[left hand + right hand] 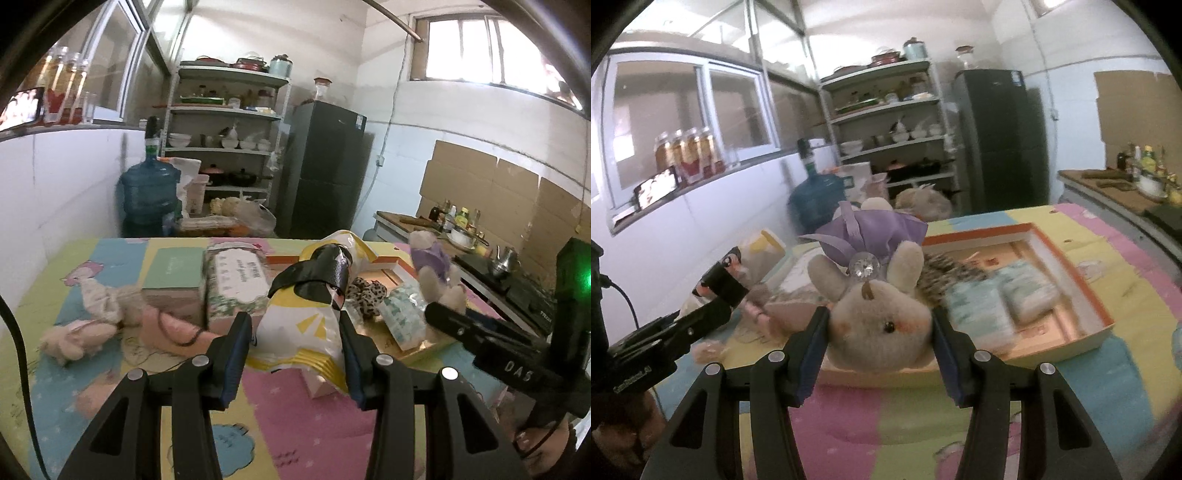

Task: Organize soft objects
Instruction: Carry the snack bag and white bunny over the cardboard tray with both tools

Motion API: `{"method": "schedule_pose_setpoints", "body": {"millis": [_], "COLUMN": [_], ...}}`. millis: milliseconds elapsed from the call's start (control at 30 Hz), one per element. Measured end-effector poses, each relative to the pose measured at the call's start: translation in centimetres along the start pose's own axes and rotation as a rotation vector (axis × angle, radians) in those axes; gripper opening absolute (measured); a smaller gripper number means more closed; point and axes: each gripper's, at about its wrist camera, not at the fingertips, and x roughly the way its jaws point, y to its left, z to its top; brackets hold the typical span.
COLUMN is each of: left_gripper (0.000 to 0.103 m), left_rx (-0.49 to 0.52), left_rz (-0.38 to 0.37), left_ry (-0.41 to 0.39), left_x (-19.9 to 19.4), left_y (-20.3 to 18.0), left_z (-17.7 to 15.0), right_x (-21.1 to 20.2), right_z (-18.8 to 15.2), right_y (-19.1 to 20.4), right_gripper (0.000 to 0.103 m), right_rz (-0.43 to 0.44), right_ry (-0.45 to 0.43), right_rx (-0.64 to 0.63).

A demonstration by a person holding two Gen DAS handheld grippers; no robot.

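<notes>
The left gripper [295, 339] has its jaws clamped on a white and yellow penguin plush [306, 314], held above the pastel play mat [288, 417] covering the desk. The right gripper [879, 332] has its jaws pressed against both cheeks of a beige bunny plush [879, 321] in a purple dress, lifted over the near rim of an orange-edged shallow box [1071, 280] at the desk's right side. Inside that box lie tissue packs [1004, 295]. Toward the left edge lies a pink plush [74, 339].
</notes>
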Motion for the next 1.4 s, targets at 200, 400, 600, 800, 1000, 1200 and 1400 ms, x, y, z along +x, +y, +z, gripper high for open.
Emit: {"method": "schedule_pose_setpoints", "body": {"millis": [200, 400, 600, 800, 1000, 1200, 1400], "left_gripper": [0.046, 0.046, 0.046, 0.046, 0.046, 0.046, 0.046], "left_rx": [-0.003, -0.016, -0.011, -0.015, -0.018, -0.035, -0.03], "left_rz": [-0.016, -0.042, -0.067, -0.078, -0.075, -0.067, -0.052], "left_ry": [0.008, 0.026, 0.04, 0.063, 0.095, 0.132, 0.164], "left_x": [2.0, 3.6, 5.0, 7.0, 9.5, 12.3, 14.4], "left_y": [-1.1, -2.0, -3.3, -4.1, -4.7, -5.3, -5.7], "left_z": [1.2, 2.3, 3.5, 4.6, 5.3, 6.1, 6.3], "right_x": [0.2, 0.1, 0.4, 1.2, 2.6, 4.6, 6.4], "right_z": [1.7, 3.3, 4.6, 5.6, 6.4, 7.0, 7.8], "right_y": [-2.5, -4.0, -5.5, -6.7, -8.4, -10.7, -12.9], "right_gripper": [0.056, 0.056, 0.056, 0.056, 0.056, 0.056, 0.056], "right_rz": [-0.058, -0.106, -0.123, -0.135, -0.132, -0.128, -0.113], "right_ry": [-0.02, -0.039, -0.041, -0.031, 0.002, 0.059, 0.106], "right_rx": [-0.001, -0.011, -0.006, -0.009, 0.0, 0.021, 0.048]}}
